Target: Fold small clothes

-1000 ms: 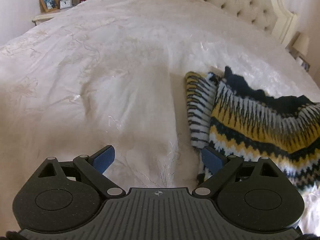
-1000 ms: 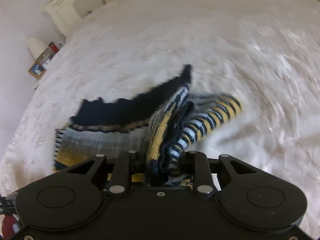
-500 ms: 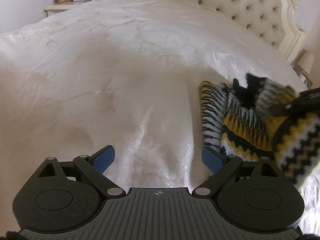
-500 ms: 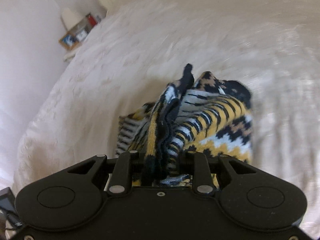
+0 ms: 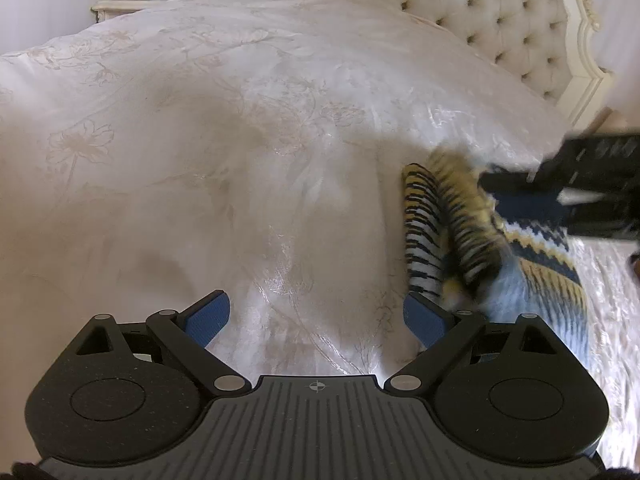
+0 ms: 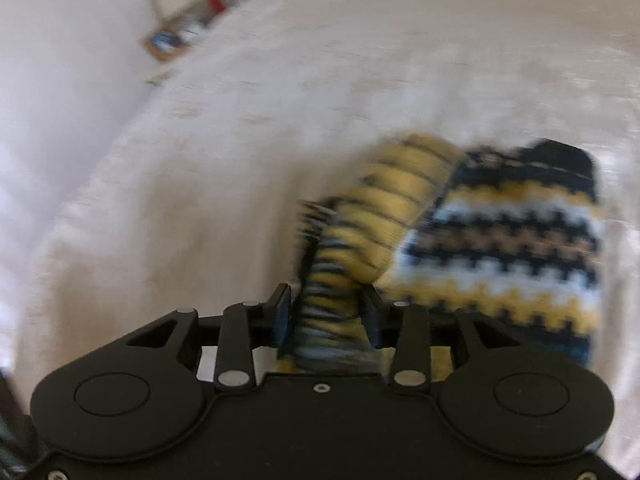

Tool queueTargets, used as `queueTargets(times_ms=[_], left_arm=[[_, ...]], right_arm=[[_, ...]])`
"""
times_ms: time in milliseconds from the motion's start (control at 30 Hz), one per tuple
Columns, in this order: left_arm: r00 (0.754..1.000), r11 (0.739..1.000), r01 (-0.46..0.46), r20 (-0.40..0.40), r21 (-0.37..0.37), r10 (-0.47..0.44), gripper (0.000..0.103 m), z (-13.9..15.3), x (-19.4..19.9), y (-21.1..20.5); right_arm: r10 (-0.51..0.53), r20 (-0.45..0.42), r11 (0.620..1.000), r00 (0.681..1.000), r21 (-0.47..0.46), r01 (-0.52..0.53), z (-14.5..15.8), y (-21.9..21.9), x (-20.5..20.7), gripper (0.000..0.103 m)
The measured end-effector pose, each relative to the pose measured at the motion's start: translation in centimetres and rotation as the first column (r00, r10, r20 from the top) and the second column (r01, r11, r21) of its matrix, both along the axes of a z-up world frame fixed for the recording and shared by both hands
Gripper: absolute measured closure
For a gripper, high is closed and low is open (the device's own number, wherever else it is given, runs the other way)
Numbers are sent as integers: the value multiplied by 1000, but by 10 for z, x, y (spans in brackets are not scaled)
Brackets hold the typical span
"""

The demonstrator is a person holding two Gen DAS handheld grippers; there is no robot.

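A knitted sweater with yellow, black, white and blue zigzag stripes lies folded on the white bed cover, at the right of the left wrist view. My left gripper stands open just above the cover with nothing between its blue pads; its right pad is beside the sweater's striped edge. My right gripper hangs over the sweater. Its jaws are opening, with a blurred striped fold of the sweater loose between them. In the left wrist view the right gripper reaches in from the right edge.
A cream tufted headboard runs along the far side of the bed. A nightstand at the far left carries a photo frame, a small clock and a red bottle. The embroidered cover spreads wide to the left of the sweater.
My right gripper carried the sweater's raised part across and over the rest, folding it, and its jaws have spread apart. The left gripper has stayed open beside the sweater, shifting only slightly.
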State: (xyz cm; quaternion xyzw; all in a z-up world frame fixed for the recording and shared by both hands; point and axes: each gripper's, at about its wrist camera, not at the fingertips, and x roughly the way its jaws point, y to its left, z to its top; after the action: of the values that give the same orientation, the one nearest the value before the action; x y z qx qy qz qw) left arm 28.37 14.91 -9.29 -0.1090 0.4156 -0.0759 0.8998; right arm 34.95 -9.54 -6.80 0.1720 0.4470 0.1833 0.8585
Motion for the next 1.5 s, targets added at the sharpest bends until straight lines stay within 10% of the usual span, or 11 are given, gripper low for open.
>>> queueTargets(times_ms=[233,533,867,1033,1267,1500], left_arm=[[999,1000,-16,38,-17,16,8,5,-6,2],[987,998,56,152,-19,-52,8,19,-14,-14],[981,988,145,139,-54,-136,8,5,-10,-33],[981,982,159,128,-101,-145,8,0,-8,-39],[976,970,209,95,-128,-197,8,-9,0,-54],[982,964,184,-15,-194,-191,8,-29,13,-65]], right_arm=[[-5,118,997,993,71,-3,31,-26,-13,54],[-73,173,978,982,-180,104,6,-57,-50,54],[240,230,921,943,-362,-146,-45,32,-66,48],[244,266,947,933,-272,-170,-35,7,-73,41],[27,418,983,908,-174,51,-18,-75,-102,1],[-236,293,971,927,112,212,-41,-155,-73,0]])
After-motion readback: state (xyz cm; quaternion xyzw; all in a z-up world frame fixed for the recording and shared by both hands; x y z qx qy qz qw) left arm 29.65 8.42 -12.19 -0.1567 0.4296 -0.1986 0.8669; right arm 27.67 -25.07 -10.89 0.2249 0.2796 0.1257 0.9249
